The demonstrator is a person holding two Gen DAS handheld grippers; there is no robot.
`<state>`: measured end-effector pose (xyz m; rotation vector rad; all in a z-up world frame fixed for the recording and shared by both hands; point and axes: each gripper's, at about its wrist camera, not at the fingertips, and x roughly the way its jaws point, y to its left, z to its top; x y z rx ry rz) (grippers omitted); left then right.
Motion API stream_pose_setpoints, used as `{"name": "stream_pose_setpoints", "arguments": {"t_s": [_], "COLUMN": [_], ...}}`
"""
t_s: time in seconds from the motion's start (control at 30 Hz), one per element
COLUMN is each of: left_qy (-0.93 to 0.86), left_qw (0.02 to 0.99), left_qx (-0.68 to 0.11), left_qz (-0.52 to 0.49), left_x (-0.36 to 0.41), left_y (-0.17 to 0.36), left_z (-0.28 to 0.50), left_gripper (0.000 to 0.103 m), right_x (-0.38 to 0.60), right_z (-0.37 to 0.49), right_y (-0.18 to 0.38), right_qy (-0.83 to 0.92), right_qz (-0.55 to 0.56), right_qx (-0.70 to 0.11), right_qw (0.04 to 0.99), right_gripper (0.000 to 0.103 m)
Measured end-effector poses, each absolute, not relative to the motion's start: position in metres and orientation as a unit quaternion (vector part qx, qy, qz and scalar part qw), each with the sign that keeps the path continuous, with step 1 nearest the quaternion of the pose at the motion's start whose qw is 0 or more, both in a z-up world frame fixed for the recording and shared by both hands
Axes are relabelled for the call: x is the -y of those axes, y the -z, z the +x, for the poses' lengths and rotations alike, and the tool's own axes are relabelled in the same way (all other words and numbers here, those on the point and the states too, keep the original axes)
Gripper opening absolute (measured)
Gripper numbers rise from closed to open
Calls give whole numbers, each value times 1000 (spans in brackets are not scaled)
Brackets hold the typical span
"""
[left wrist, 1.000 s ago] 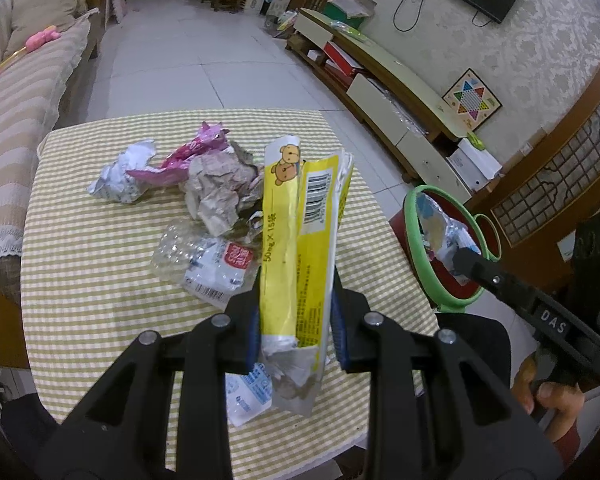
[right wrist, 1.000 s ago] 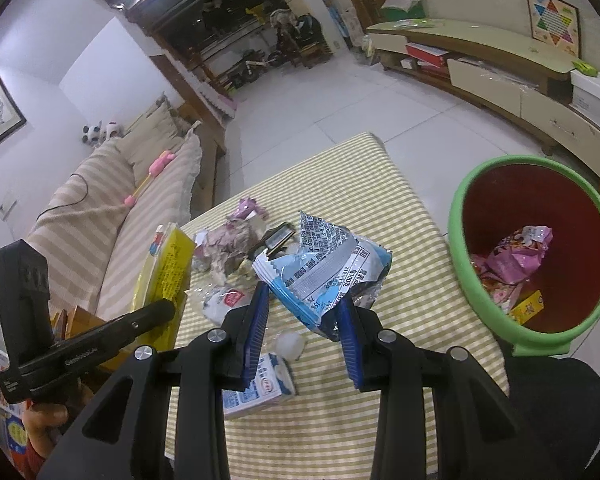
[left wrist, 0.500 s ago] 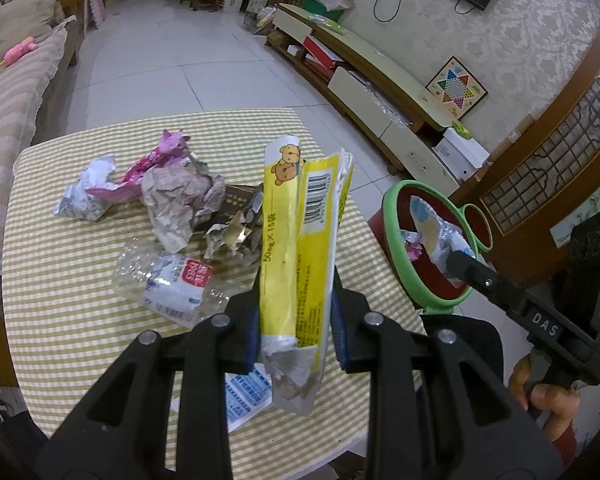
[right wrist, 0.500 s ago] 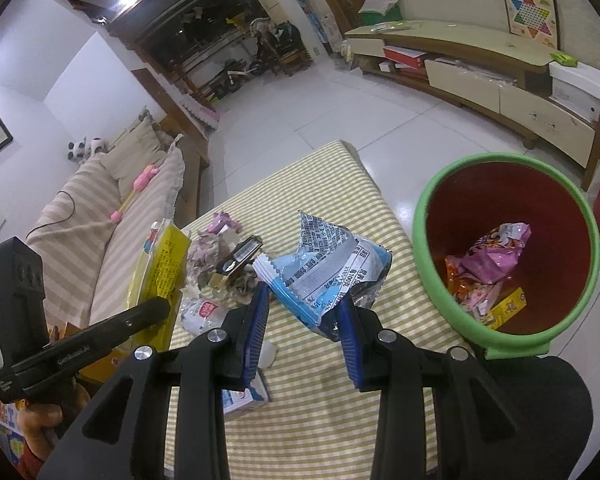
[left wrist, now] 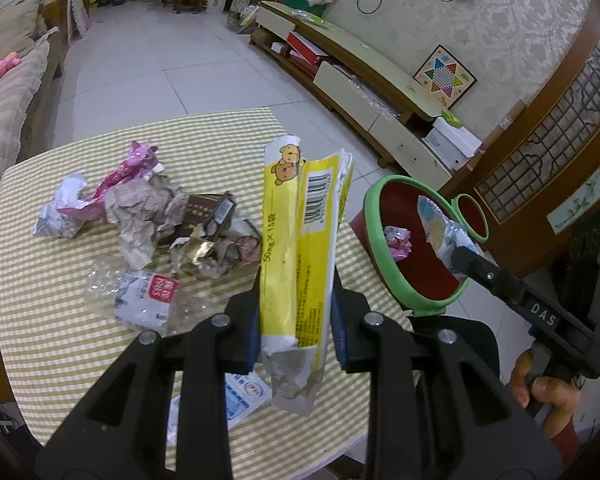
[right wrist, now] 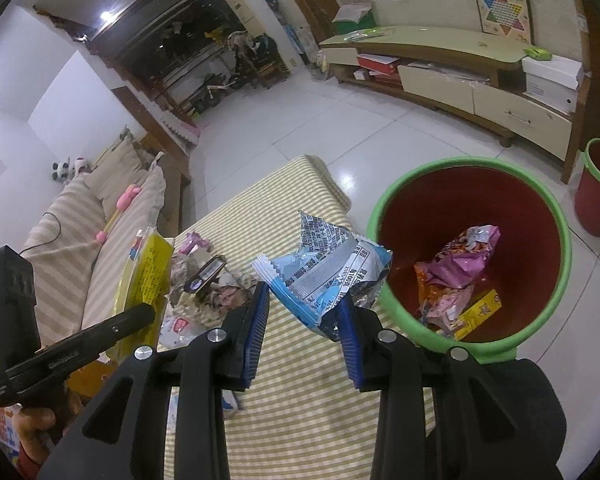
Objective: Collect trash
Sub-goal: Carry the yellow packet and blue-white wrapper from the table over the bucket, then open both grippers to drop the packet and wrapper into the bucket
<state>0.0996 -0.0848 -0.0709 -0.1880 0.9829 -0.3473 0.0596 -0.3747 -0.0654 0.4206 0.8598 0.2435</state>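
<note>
Carrying is the step: a yellow wrapper (left wrist: 300,240) is held in the left gripper (left wrist: 296,336), a blue wrapper (right wrist: 324,276) in the right gripper (right wrist: 304,328); next, both jaws must be opened over the red bin (right wrist: 556,232).

Your left gripper (left wrist: 296,322) clamps the yellow wrapper (left wrist: 300,248) upright — crumpled trash (left wrist: 148,216) lies beyond-left on the checked table (left wrist: 40,300), the green-rimmed bin (left wrist: 396,280) to its right.

I am looking along my left gripper (left wrist: 296,332): matte black arms with triangular cut-outs, silver round screws at the joints, and blue ribbed pads inside the fingers. My right gripper (right wrist: 306,334) is showing the same black frame, silver screws and blue ribbed pads; white letters "DAS" are showing on its side.
</note>
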Motion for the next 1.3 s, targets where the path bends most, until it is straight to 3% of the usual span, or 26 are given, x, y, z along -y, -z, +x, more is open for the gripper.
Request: {"name": "stream_pose_setpoints", "arguments": {"t_s": [1.2,1.3], "left_qy": [273,279], "left_qw": [810,812], "left_qx": [-518,-512], "left_qz": [-48,-38], "left_x": [252,260], "left_y": [116,114], "left_z": [174,175], "left_gripper": [27,32], "right_x": [511,512], "right_z": [64,69], "right_y": [84,88], "right_qy": [0,-2], "right_qz": [226,225], "right_qx": [-394,-400], "right_qw": [891,889], "right_gripper": [33,35]}}
